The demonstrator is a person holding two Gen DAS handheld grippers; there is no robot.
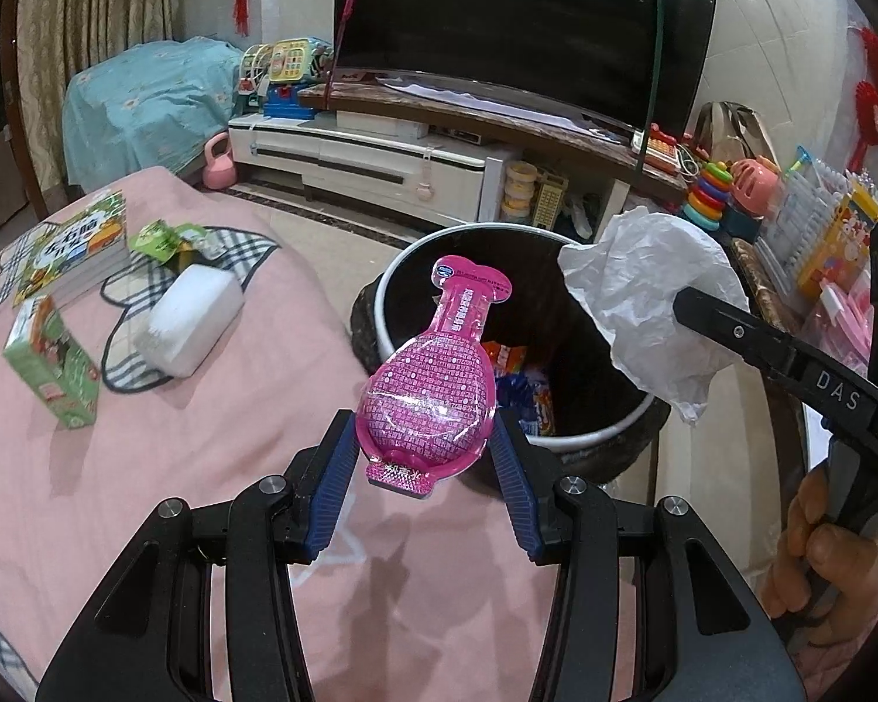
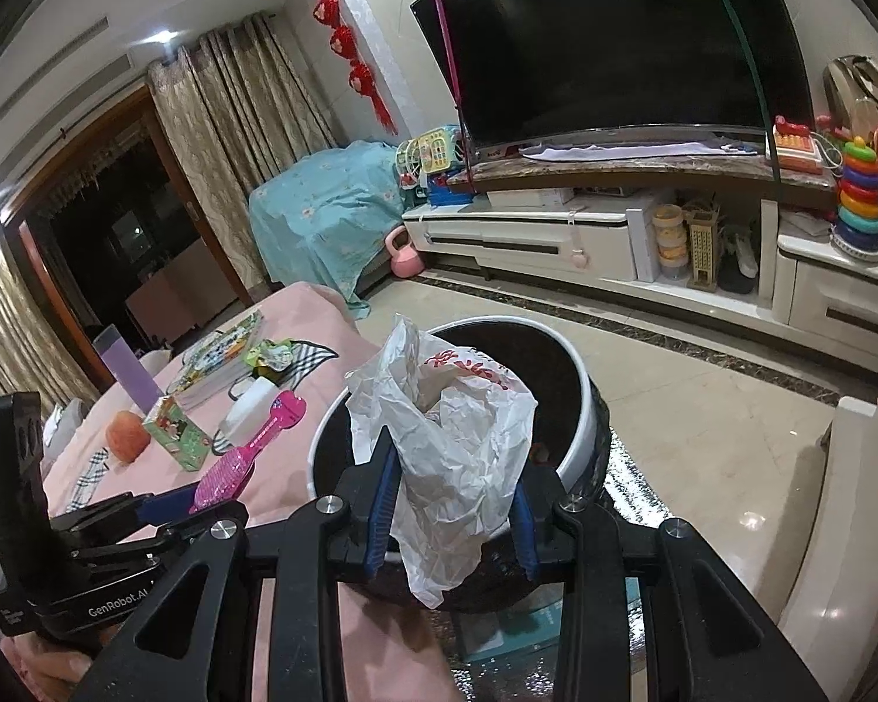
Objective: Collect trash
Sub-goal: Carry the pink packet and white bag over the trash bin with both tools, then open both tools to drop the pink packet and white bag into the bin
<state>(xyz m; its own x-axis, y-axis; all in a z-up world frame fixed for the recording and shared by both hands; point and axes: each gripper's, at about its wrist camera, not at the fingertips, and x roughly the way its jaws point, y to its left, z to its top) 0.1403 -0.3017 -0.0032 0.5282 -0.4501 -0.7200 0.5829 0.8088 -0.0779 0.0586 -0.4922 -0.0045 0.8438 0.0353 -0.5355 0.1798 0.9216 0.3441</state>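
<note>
The left gripper pinches a glossy pink bottle-shaped sachet by its rounded lower end between ribbed blue jaws; the neck points up over the near rim of the round trash bin. The right gripper clamps a crinkled white plastic bag with red print, held above the bin's dark-lined mouth. Shiny snack wrappers lie inside. A green carton sits on the pink cloth-covered desk.

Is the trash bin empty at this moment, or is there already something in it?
Not empty. The left wrist view shows colourful wrappers lying at the bottom of the trash bin; how full it is beyond that cannot be told.
</note>
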